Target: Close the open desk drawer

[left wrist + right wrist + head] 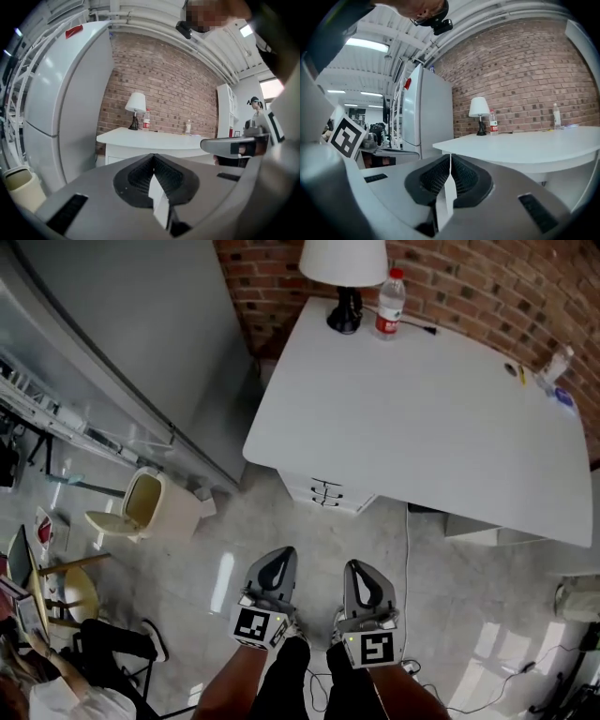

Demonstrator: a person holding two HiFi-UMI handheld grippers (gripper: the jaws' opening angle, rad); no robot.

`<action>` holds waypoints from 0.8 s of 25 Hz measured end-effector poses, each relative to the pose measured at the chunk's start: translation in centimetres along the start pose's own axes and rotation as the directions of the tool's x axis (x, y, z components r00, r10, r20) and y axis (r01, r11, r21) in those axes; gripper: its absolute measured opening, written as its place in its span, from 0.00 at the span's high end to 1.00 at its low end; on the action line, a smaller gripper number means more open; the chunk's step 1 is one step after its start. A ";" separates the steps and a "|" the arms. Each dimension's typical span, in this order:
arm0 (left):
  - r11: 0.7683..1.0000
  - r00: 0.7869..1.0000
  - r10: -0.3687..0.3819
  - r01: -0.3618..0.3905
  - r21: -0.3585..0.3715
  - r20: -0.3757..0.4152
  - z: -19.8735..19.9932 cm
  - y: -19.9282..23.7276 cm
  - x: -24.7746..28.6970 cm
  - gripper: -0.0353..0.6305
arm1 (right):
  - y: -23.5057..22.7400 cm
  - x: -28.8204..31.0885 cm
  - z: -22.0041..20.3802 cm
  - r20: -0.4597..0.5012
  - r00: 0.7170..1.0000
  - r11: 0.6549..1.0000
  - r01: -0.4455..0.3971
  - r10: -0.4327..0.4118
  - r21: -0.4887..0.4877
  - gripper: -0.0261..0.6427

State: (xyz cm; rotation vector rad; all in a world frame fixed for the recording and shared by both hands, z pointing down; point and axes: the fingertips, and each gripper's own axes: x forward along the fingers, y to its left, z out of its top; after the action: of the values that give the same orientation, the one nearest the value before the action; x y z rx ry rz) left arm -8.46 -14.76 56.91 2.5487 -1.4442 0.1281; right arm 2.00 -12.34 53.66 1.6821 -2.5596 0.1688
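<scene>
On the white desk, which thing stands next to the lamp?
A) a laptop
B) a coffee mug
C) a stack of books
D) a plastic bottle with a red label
D: a bottle with a red label stands close beside the lamp at the far corner of the desk.

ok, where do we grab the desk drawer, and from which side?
Probably the dark handle on the drawer front, approached straight from in front. That front pokes out from under the desk edge with its handles exposed there.
</scene>
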 end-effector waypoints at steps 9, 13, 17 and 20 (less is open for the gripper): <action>0.997 0.999 0.031 -0.030 0.072 -0.007 9.9 -2.4 -3.0 0.94 | 0.5 -1.5 8.3 -0.013 1.000 0.995 -0.013 0.015 0.101 0.92; 0.996 0.998 0.047 -0.044 0.074 -0.037 14.2 -3.0 -4.6 0.94 | 0.2 -2.9 11.7 -0.026 1.000 0.995 0.001 0.001 0.100 0.92; 0.997 0.998 0.065 -0.064 0.041 -0.017 17.9 -2.9 -6.4 0.94 | 0.6 -3.2 15.6 -0.013 1.000 0.997 -0.001 0.002 0.077 0.92; 0.997 0.997 0.068 -0.067 0.043 -0.022 19.7 -2.8 -7.2 0.94 | 0.7 -2.9 18.3 0.011 1.000 0.998 0.012 -0.013 0.060 0.92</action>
State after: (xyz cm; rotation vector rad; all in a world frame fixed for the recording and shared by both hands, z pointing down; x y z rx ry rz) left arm -10.33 -11.76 36.03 2.5233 -1.5345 0.2003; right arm 2.46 -11.86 35.11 1.7240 -2.5768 0.2376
